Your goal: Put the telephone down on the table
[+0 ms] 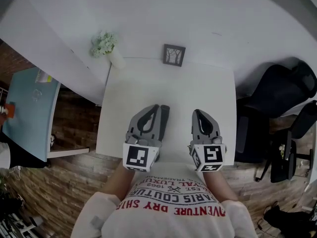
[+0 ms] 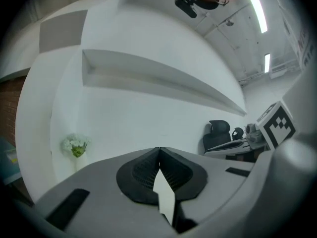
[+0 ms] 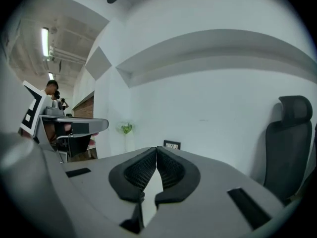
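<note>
Both grippers hover over the near edge of the white table (image 1: 168, 88). My left gripper (image 1: 157, 108) is shut; in the left gripper view its pads (image 2: 148, 170) meet at the tips (image 2: 159, 150) with nothing between them. A slim dark thing (image 1: 165, 119) lies along its right side; I cannot tell whether it is the telephone. My right gripper (image 1: 197, 113) is also shut and empty, its pads (image 3: 171, 170) touching at the tips (image 3: 156, 148). No telephone shows in either gripper view.
A small vase of pale flowers (image 1: 105, 44) and a dark picture frame (image 1: 174, 54) stand at the table's far edge by the white wall. Black office chairs (image 1: 277, 90) are to the right. A light blue table (image 1: 27, 110) is at the left.
</note>
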A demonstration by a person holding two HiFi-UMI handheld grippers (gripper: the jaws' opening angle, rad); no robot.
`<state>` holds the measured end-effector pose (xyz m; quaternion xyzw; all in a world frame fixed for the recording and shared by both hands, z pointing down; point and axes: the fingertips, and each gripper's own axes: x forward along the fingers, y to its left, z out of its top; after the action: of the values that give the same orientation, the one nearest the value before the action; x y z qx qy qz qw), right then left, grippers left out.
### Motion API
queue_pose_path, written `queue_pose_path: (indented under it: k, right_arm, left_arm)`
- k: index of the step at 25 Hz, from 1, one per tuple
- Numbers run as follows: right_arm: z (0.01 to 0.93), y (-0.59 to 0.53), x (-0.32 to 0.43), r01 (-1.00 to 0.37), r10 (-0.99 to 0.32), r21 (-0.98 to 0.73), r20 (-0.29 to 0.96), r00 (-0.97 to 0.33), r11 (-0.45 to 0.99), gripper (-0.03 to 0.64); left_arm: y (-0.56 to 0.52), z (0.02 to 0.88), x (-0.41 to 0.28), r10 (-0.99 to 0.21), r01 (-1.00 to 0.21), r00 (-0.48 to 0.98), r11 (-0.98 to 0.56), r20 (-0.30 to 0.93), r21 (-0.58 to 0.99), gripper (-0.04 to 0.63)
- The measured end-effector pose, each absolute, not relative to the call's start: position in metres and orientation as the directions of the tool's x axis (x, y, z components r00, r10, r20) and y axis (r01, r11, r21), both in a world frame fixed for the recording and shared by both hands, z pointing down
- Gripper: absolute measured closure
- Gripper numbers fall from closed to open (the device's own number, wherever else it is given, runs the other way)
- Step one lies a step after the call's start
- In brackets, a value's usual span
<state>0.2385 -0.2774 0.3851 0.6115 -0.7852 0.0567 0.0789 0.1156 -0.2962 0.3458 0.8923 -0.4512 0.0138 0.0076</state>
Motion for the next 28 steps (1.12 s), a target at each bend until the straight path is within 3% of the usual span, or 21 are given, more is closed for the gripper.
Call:
queue_pose_path:
  k: [4, 11, 28]
  right_arm:
    - [0.370, -0.272, 0.232, -0.963, -0.955, 0.042, 0.148, -0.257, 0.265, 0.592]
    - [0.364, -0.266, 0.221, -0.954, -0.948, 0.027, 0.120, -0.293, 0.298, 0.592]
    - [0.375, -0.265, 0.228, -0.961, -0.948, 0.030, 0.174, -0.267, 0.276, 0.592]
  left_arm:
    - [-0.289, 0.326, 0.113, -0.793, -0.793, 0.608, -0.609, -0.021, 0.015, 0.572]
    - [-0.288, 0.331, 0.112, -0.772, -0.772, 0.635, -0.635, 0.015, 0.011, 0.572]
    - [-0.285, 0.342, 0.125, -0.753, -0.751, 0.656, -0.658, 0.056, -0.058, 0.571]
